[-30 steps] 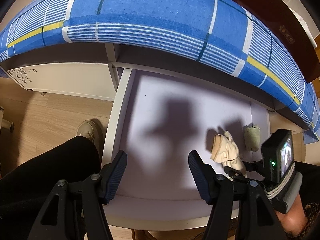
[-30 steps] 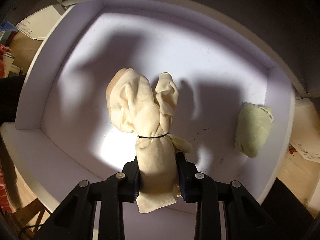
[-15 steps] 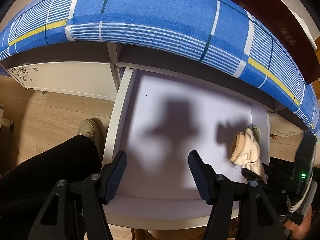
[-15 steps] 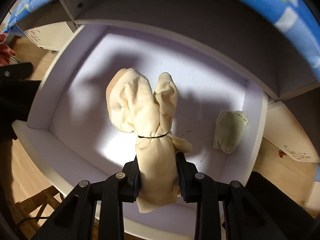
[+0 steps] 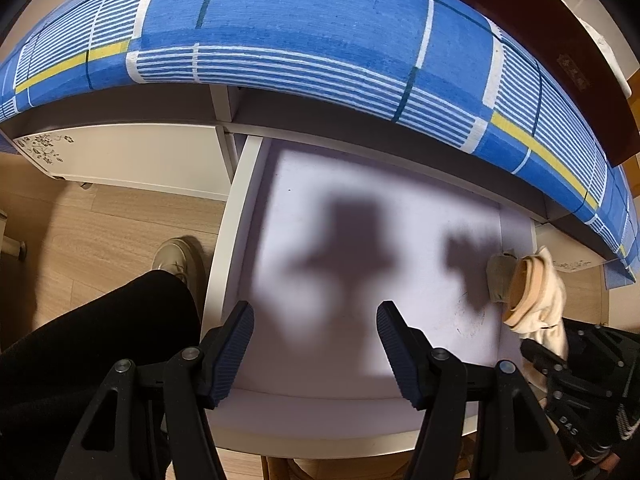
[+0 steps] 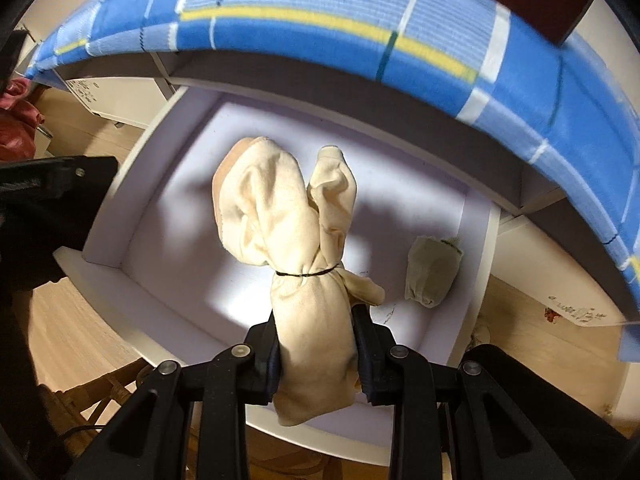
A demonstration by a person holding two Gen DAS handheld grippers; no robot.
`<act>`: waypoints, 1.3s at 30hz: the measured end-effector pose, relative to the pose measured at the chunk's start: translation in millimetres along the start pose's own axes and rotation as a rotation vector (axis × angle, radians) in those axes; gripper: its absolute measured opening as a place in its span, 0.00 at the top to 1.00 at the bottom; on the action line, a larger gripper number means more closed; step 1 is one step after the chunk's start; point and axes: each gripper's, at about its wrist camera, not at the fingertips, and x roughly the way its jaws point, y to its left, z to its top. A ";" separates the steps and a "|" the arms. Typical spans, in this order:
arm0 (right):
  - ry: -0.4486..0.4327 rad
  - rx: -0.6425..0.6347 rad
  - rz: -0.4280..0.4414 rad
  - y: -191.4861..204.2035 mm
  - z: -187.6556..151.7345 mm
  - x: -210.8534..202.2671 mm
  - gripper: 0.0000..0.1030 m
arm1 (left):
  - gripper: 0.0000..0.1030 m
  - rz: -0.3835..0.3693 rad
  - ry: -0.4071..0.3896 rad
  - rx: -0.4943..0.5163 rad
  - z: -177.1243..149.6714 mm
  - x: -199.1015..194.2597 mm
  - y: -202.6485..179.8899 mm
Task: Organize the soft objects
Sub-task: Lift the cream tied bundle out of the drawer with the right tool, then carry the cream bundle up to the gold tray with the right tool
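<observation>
My right gripper (image 6: 316, 344) is shut on a cream sock bundle (image 6: 288, 216) tied with a thin black band, and holds it in the air above the open white drawer (image 6: 140, 280). The bundle also shows in the left wrist view (image 5: 536, 292) at the drawer's right edge. A pale green rolled sock (image 6: 432, 272) lies on the drawer floor at the right side, also seen in the left wrist view (image 5: 498, 276). My left gripper (image 5: 316, 340) is open and empty above the drawer's front left part (image 5: 320, 428).
A bed with a blue checked sheet (image 5: 320, 36) overhangs the drawer's back. A closed white drawer front (image 5: 120, 152) is to the left. A person's black-clad leg (image 5: 92, 344) and shoe (image 5: 176, 256) rest on the wooden floor at the left.
My right gripper has lifted the cream bundle up and back to the right, away from the drawer floor. The left gripper has stayed still.
</observation>
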 end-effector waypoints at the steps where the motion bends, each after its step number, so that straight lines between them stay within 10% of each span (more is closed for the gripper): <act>1: -0.005 -0.002 0.002 0.1 1.1 -6.3 0.70 | 0.37 -0.001 0.000 0.000 -0.3 -0.1 0.1; 17: -0.117 -0.006 0.124 -5.1 36.5 -115.7 0.70 | 0.37 -0.024 0.018 -0.009 0.4 2.9 -1.1; 30: -0.236 0.115 0.295 -14.4 145.6 -199.3 0.70 | 0.37 -0.058 0.027 -0.023 0.8 0.5 1.1; 39: -0.132 0.193 0.270 -19.3 234.8 -164.1 0.70 | 0.37 -0.077 0.027 -0.041 2.3 -1.5 4.0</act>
